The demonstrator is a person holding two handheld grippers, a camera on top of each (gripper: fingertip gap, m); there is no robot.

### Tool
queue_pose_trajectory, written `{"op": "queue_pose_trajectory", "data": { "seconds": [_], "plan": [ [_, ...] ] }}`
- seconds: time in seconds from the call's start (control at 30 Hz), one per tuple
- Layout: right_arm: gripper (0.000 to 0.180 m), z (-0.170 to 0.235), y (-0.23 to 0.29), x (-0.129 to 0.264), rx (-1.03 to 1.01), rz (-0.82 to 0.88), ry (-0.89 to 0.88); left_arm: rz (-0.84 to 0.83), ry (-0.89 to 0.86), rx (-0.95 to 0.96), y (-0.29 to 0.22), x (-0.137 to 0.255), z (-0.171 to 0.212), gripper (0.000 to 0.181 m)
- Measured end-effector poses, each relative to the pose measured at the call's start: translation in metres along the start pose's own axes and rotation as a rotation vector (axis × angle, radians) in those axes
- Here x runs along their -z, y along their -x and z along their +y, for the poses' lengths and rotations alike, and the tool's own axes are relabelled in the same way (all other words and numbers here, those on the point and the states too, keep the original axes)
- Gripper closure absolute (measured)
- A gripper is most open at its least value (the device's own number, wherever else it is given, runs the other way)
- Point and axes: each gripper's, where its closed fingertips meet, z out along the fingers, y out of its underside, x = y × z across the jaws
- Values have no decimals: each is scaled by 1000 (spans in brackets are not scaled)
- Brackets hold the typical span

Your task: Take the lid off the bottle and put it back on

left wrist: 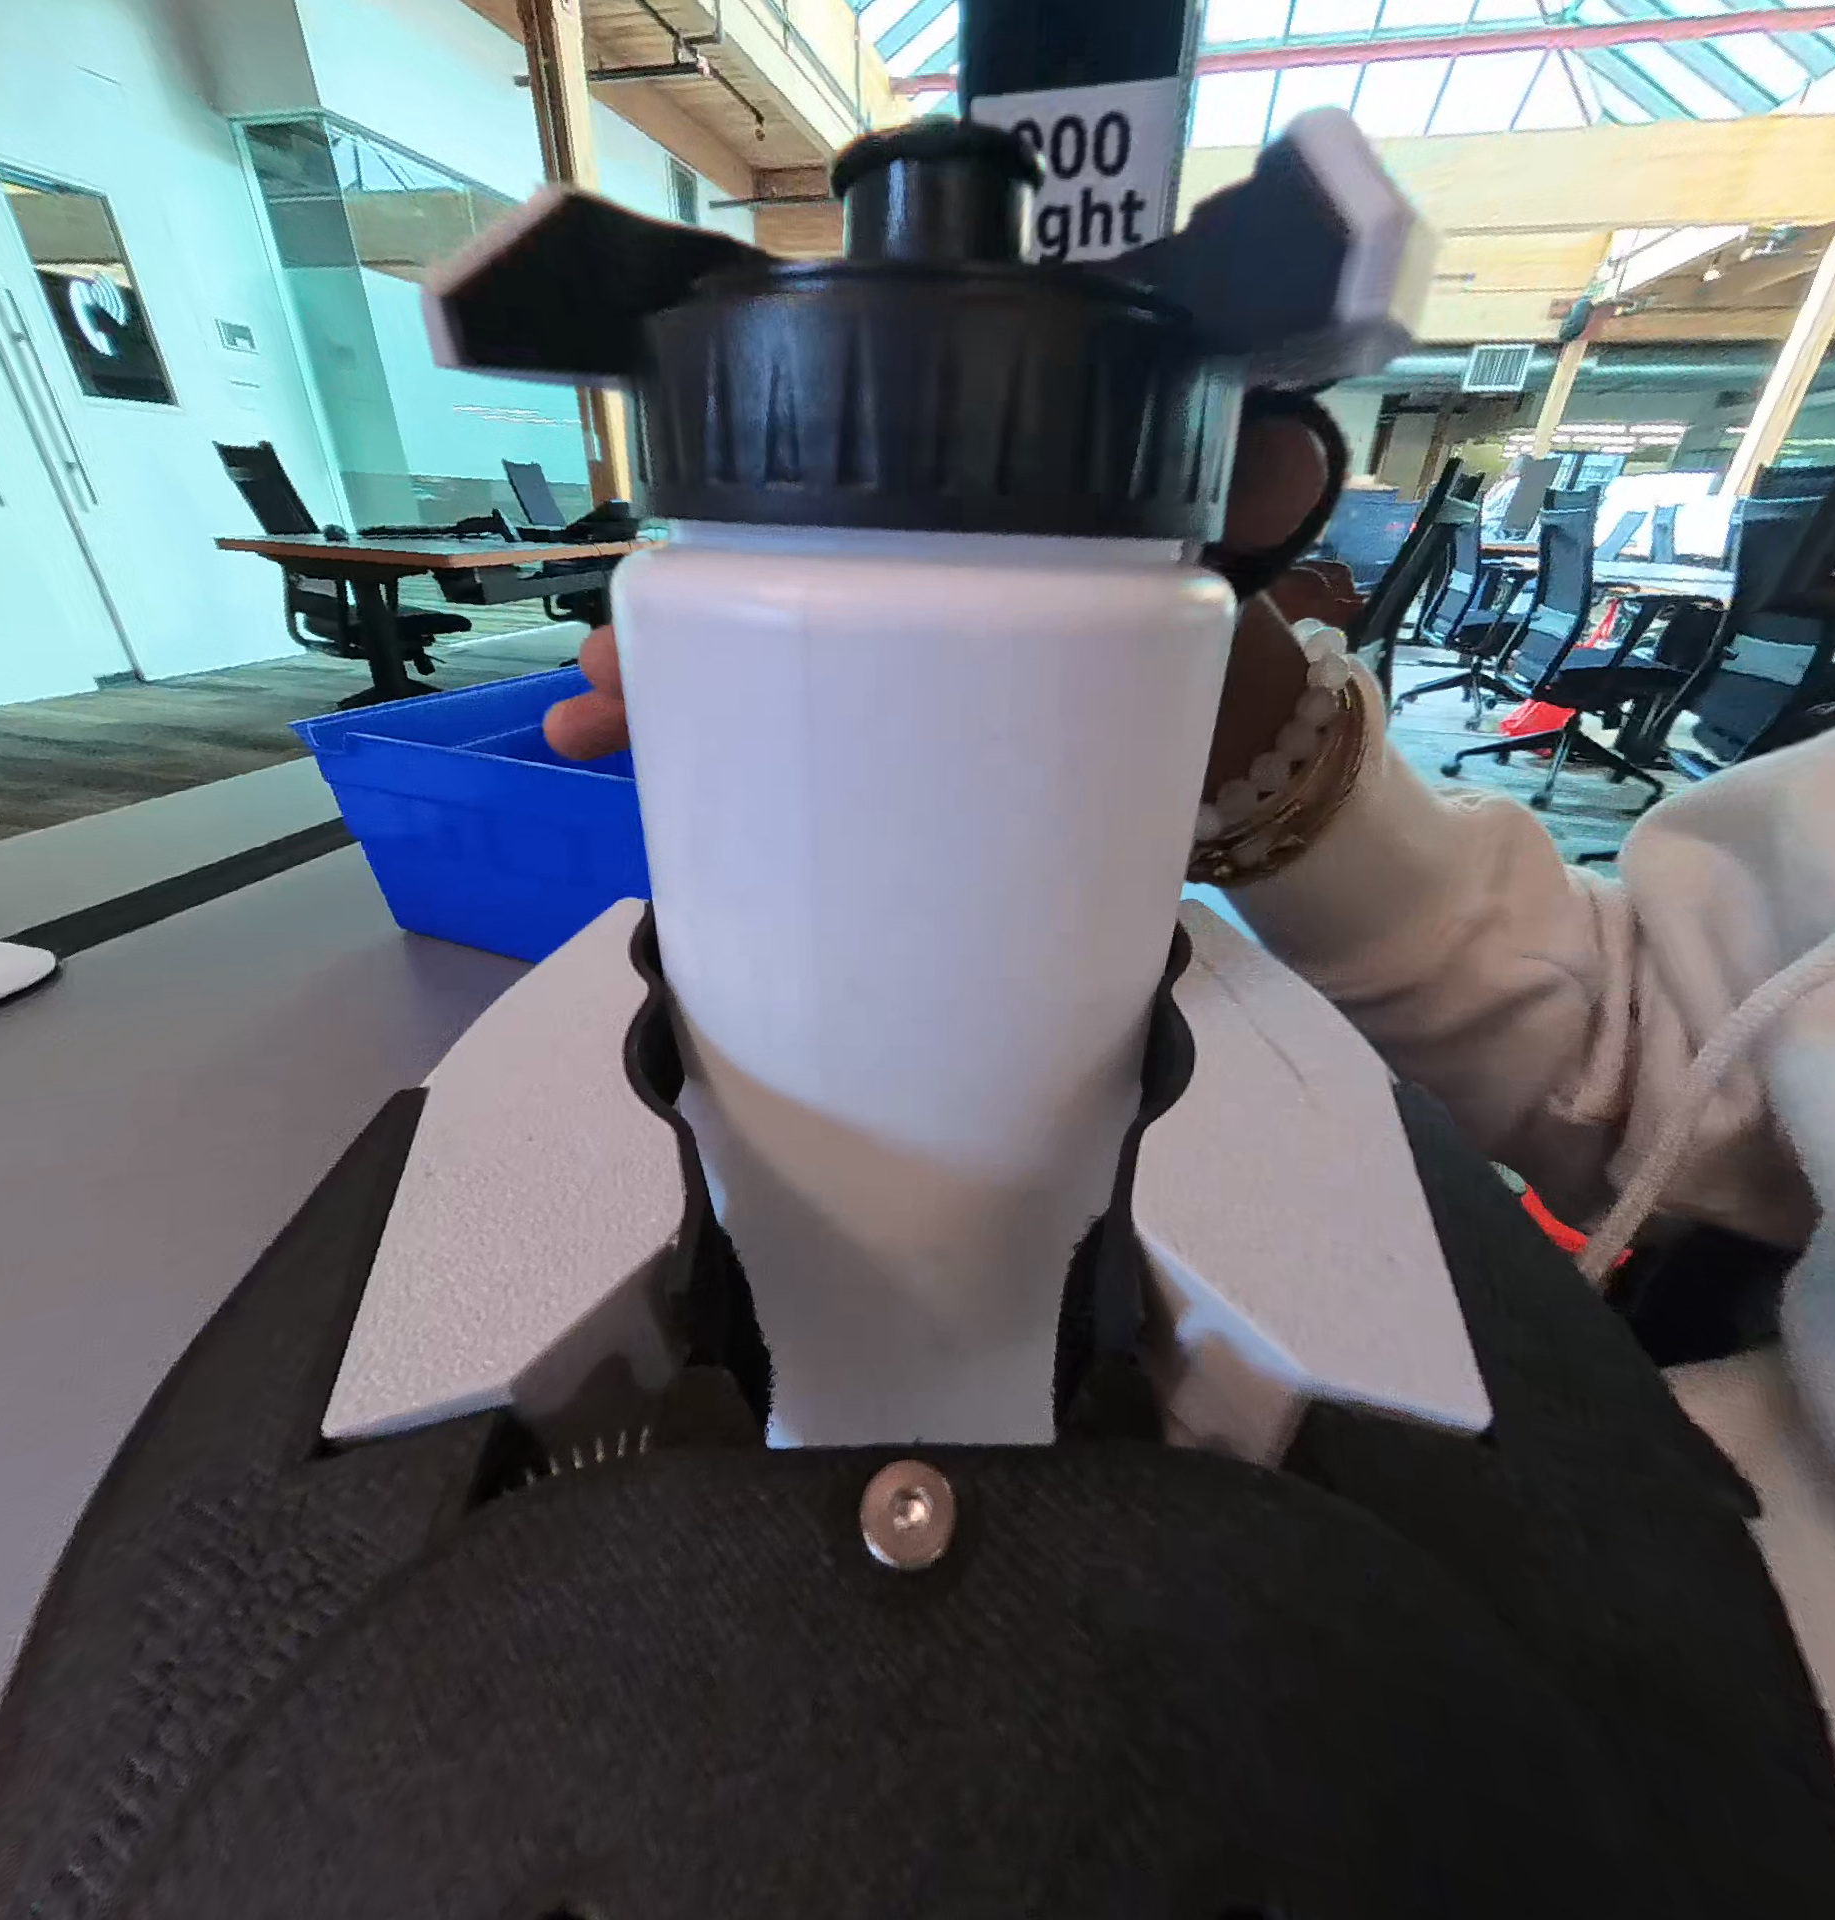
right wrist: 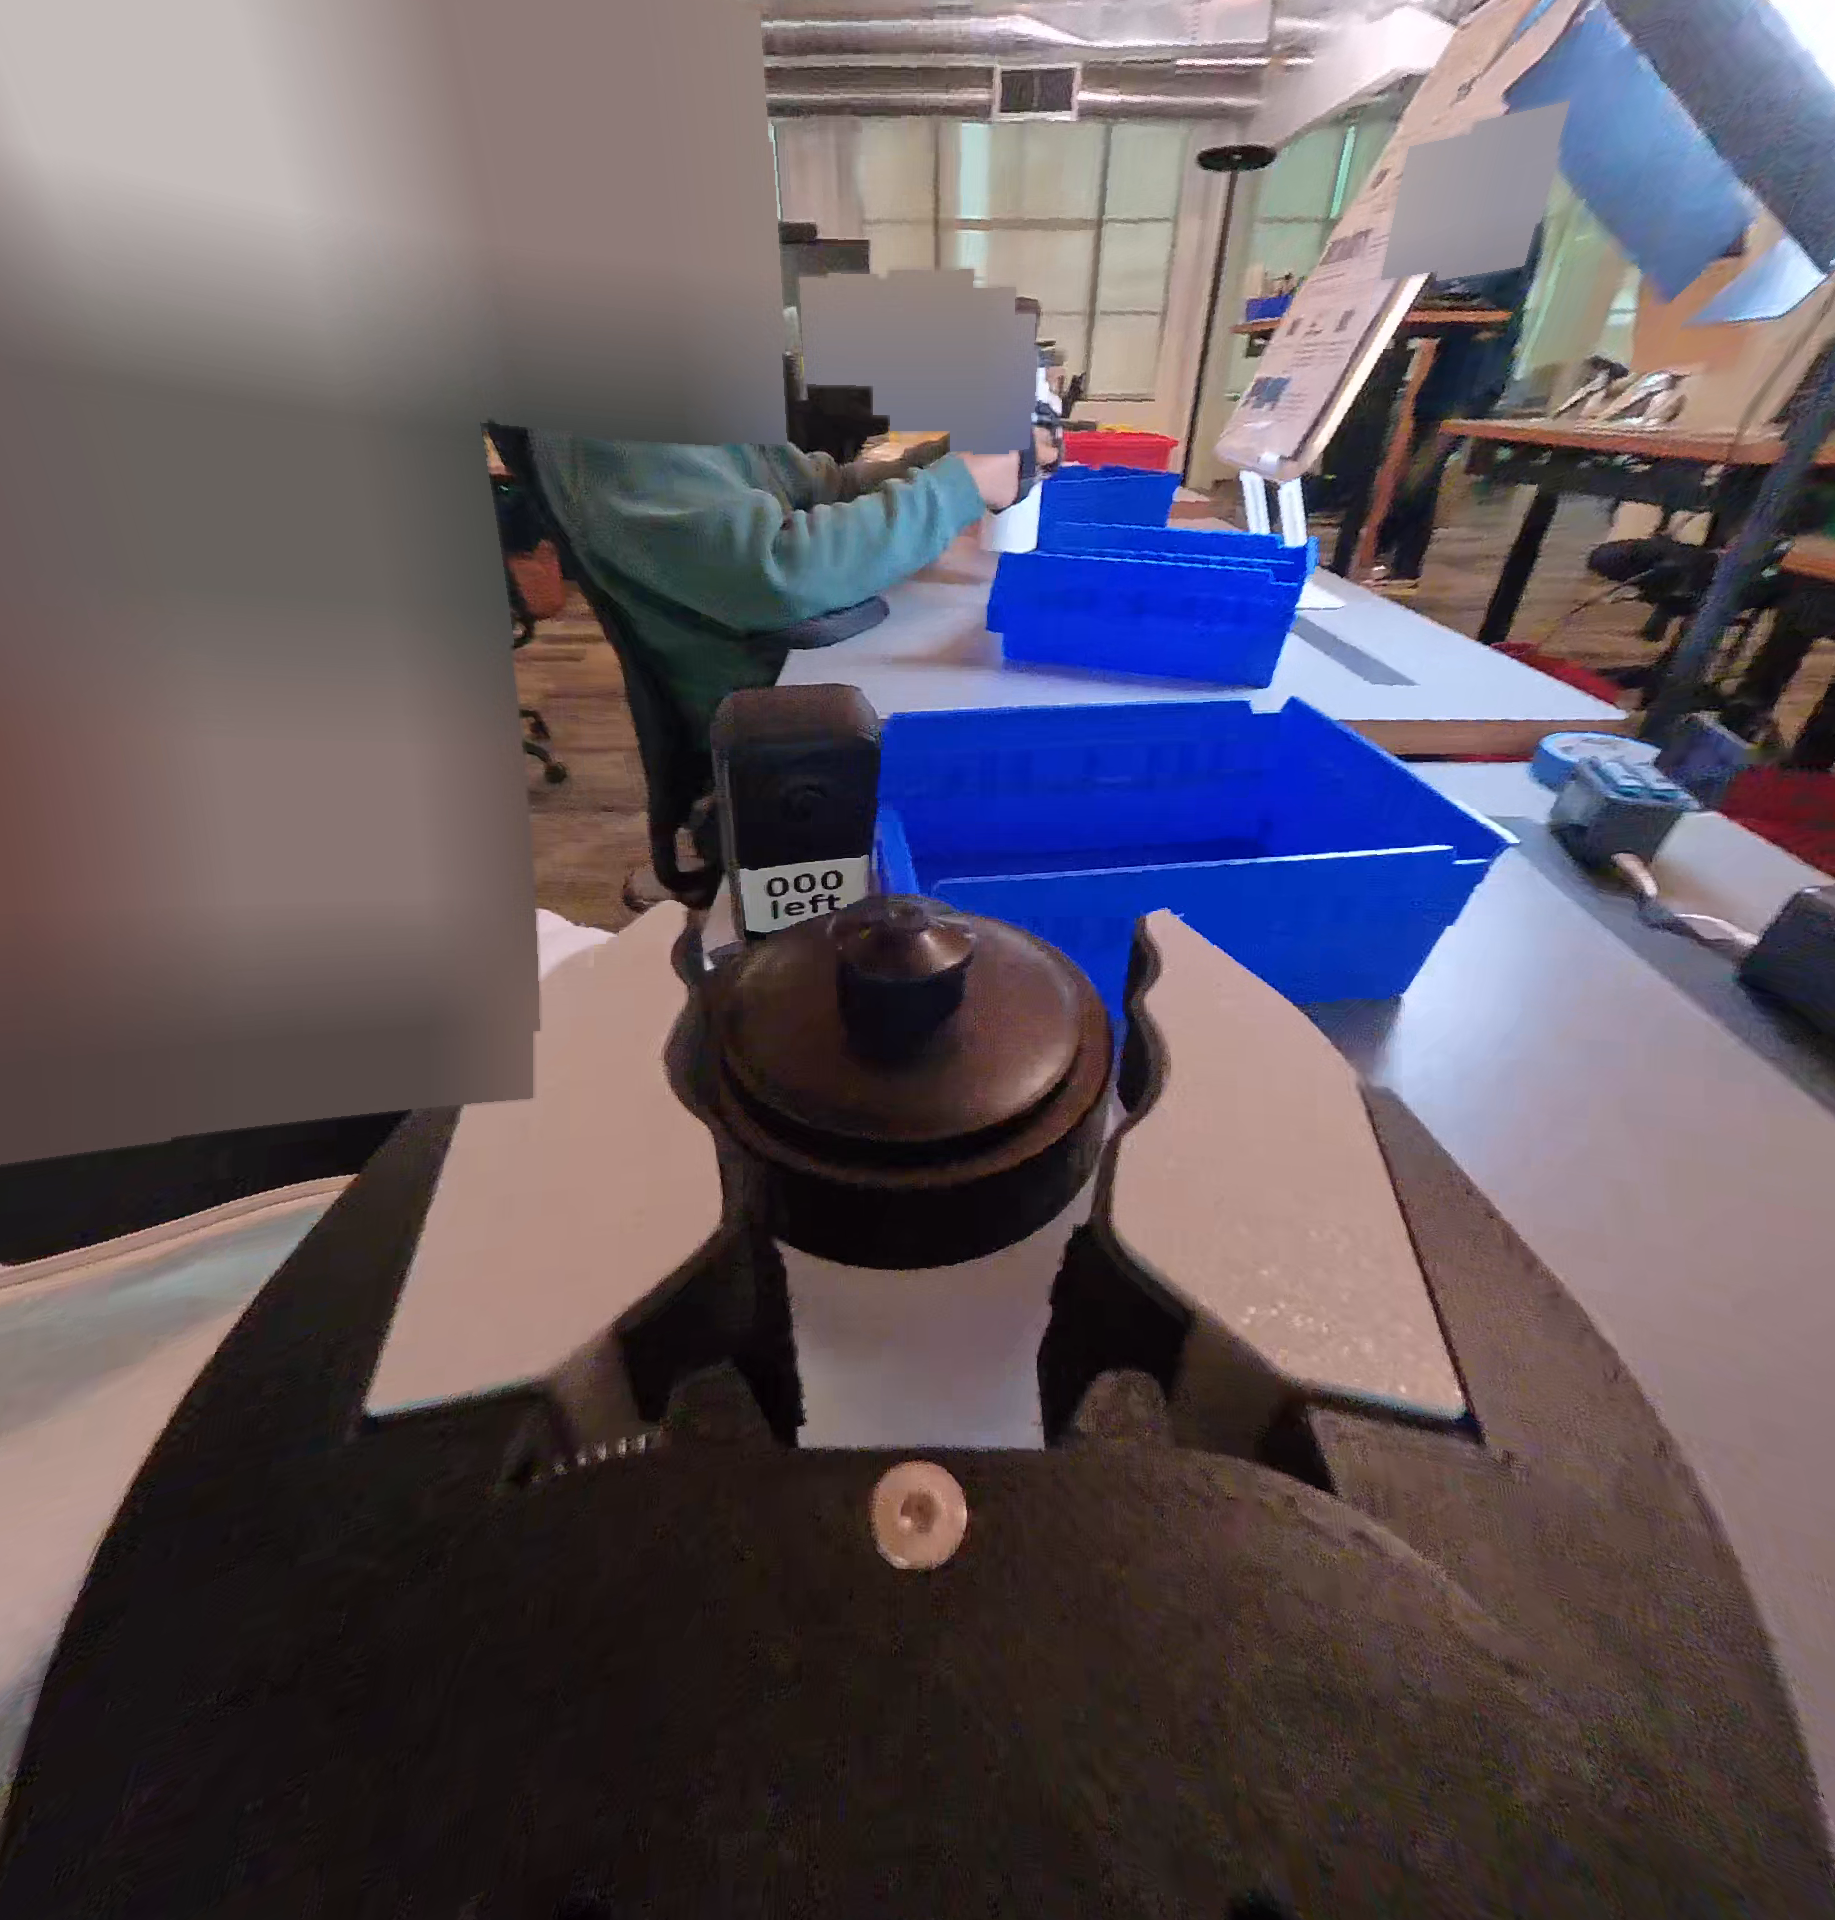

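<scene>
Two grippers share one white bottle [left wrist: 923, 831], held up above the grey counter [left wrist: 196, 1091] just in front of a blue bin [left wrist: 477, 821]. The left gripper [left wrist: 913, 1049] has its fingers pinching the smooth lower body; the right gripper [right wrist: 908, 1049] closes its fingers on the black lid [right wrist: 902, 1101], which sits screwed on. That body looks stiff and slick, probably light if empty, so it may spin under torque; a firm squeeze low down seems wise. The lid's ribbed skirt, plain in the left wrist view, is the better purchase, not the small spout on top.
</scene>
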Motion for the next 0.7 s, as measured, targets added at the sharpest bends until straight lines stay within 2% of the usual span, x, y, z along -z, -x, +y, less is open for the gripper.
{"op": "queue_pose_trajectory", "data": {
  "seconds": [0.03, 0.17, 0.3, 0.33, 0.4, 0.47, 0.5, 0.6, 0.63, 0.7],
  "plan": [
    [107, -1, 1, -1, -9, -11, -14, -9, -1, -9, 1, 0, 0, 92],
    [108, -3, -3, -1, 9, 91, -73, -49, 0, -39, 2, 0, 0, 92],
    [112, -4, -13, 2, 67, 388, -69, -114, 1, -59, 9, 0, 0, 92],
    [114, -4, -11, 2, 89, 418, -63, -107, -2, -74, 8, 0, -1, 92],
    [114, -5, -6, 1, 120, 394, -53, -96, -6, -90, 5, 0, -1, 92],
    [80, -1, -7, 3, 104, 301, -17, -60, -4, -50, 3, -1, 0, 92],
    [71, 6, -7, 3, 64, 241, 33, -36, -7, -14, 2, -1, 0, 92],
    [74, 18, 3, 0, 28, 75, 101, 4, -10, 5, -2, 0, 0, 92],
    [92, 16, 2, -1, 49, 70, 79, 4, -11, 0, -3, 0, 0, 92],
    [95, 14, -2, -2, 53, 111, 55, -33, -12, -8, 2, 1, -1, 92]
  ]
}}
